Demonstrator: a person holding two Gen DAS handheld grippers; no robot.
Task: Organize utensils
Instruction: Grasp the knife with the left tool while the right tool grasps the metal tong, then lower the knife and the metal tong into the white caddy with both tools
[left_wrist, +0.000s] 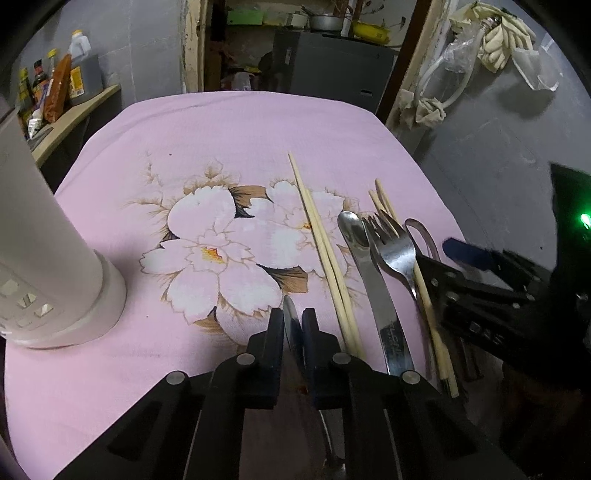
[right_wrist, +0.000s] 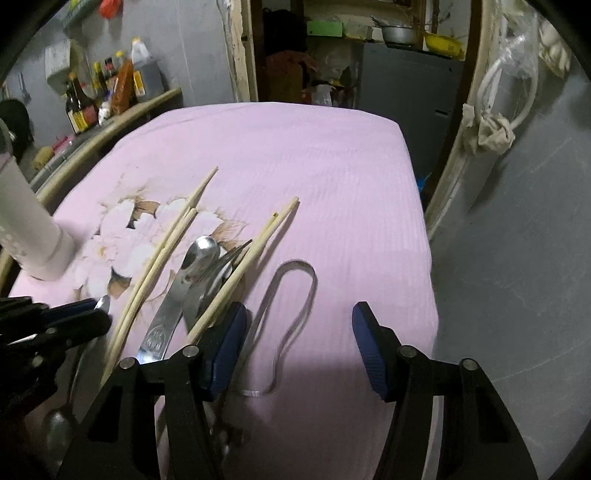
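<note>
My left gripper (left_wrist: 293, 325) is shut on the thin handle of a metal spoon (left_wrist: 291, 317), low over the pink cloth. The right wrist view shows that spoon's bowl (right_wrist: 59, 421) hanging toward the near edge. A pair of chopsticks (left_wrist: 321, 251), a second spoon (left_wrist: 354, 229), a fork (left_wrist: 391, 247) and another pair of chopsticks (left_wrist: 424, 295) lie side by side to the right. My right gripper (right_wrist: 299, 308) stands open over a clear loop band (right_wrist: 295, 295). Its left finger (right_wrist: 229, 332) rests against the chopsticks (right_wrist: 236, 280).
A white cylindrical utensil holder (left_wrist: 55, 258) stands upright at the cloth's left. The table (left_wrist: 240, 129) wears a pink flowered cloth. Bottles (right_wrist: 81, 103) line a shelf at far left. The grey floor (right_wrist: 517, 258) drops off past the table's right edge.
</note>
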